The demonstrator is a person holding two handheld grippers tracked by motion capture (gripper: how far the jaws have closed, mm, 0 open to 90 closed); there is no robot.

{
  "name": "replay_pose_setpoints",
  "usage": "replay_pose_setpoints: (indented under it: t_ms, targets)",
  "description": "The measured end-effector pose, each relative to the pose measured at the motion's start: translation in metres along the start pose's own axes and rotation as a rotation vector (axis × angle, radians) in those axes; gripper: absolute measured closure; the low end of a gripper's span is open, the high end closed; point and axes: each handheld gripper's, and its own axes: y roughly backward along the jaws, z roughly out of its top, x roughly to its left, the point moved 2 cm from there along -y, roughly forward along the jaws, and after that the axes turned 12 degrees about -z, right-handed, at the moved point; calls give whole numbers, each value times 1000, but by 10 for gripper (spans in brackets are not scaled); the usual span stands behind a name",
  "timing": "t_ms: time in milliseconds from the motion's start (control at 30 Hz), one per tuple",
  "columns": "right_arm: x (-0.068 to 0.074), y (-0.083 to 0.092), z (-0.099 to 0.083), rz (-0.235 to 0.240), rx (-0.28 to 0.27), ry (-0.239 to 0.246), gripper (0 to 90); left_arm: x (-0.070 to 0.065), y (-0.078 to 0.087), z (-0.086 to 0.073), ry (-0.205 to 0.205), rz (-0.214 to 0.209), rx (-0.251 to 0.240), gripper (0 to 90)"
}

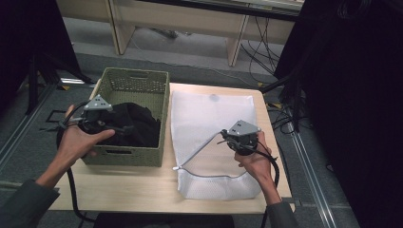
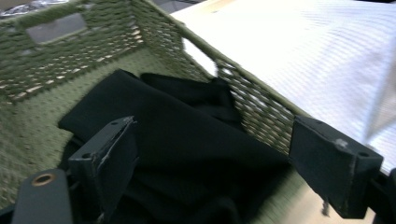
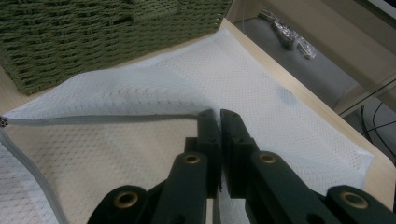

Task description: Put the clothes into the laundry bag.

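Right hand-held gripper [image 3: 219,122] clamped on zipper edge of white mesh laundry bag [image 1: 211,118] lying mid-table, flap lifted; left hand-held gripper [image 2: 212,163] jaws apart above black garment [image 2: 187,140] in green woven basket [image 1: 119,80] at table's left edge.

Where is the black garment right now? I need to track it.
In the high view, the black garment lies inside the green basket at the table's left, beside the white mesh bag.

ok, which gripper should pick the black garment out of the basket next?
Left. The left gripper hangs over the green basket with jaws open above the black garment. The right gripper is shut on the zipper edge of the white mesh bag, holding its mouth open, so it looks busy.
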Motion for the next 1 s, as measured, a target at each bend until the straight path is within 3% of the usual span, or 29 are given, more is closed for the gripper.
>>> replay_pose_setpoints:
  t_ms: [133,267,300,433,467,633,667,767,833,900,1000]
  targets:
    - [0,-1,0,3,-2,5,881,15,-11,7,49,2,-6,159]
    - [1,-1,-1,-4,6,-13,880,28,-27,11,74,10,75,158]
    - [1,-1,-1,-4,6,-13,880,28,-27,11,74,10,75,158]
    - [2,-2,-1,6,2,0,879,36,-49,8,80,78,132,151]
    - [2,-3,-1,13,0,13,879,41,-60,4,107,76,154,151]
    - [3,-3,-3,13,16,1,878,53,-75,-4,152,66,148,146]
    - [2,-5,-3,8,7,10,878,54,-79,-5,164,62,127,146]
    - [2,-6,-4,19,7,19,878,53,-79,-5,159,36,137,145]
    - [3,-5,-4,5,13,6,878,50,-82,-4,137,23,146,145]
    - [3,-6,-4,22,17,16,878,50,-83,-4,111,10,169,143]
    - [4,-5,-4,22,24,10,878,50,-87,-5,108,12,167,141]
